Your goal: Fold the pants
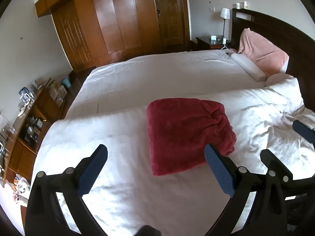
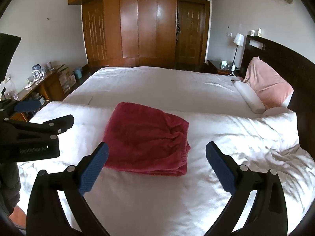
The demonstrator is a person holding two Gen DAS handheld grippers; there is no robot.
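The red fleece pants lie folded into a compact block on the white duvet; they also show in the right wrist view. My left gripper is open and empty, held above the duvet just in front of the pants, its right finger over their near corner. My right gripper is open and empty, hovering at the near edge of the pants. The right gripper shows at the right edge of the left wrist view; the left gripper shows at the left of the right wrist view.
The duvet is rumpled to the right. A pink pillow and a white bolster lie by the dark headboard. A cluttered wooden cabinet stands left of the bed, a wardrobe behind.
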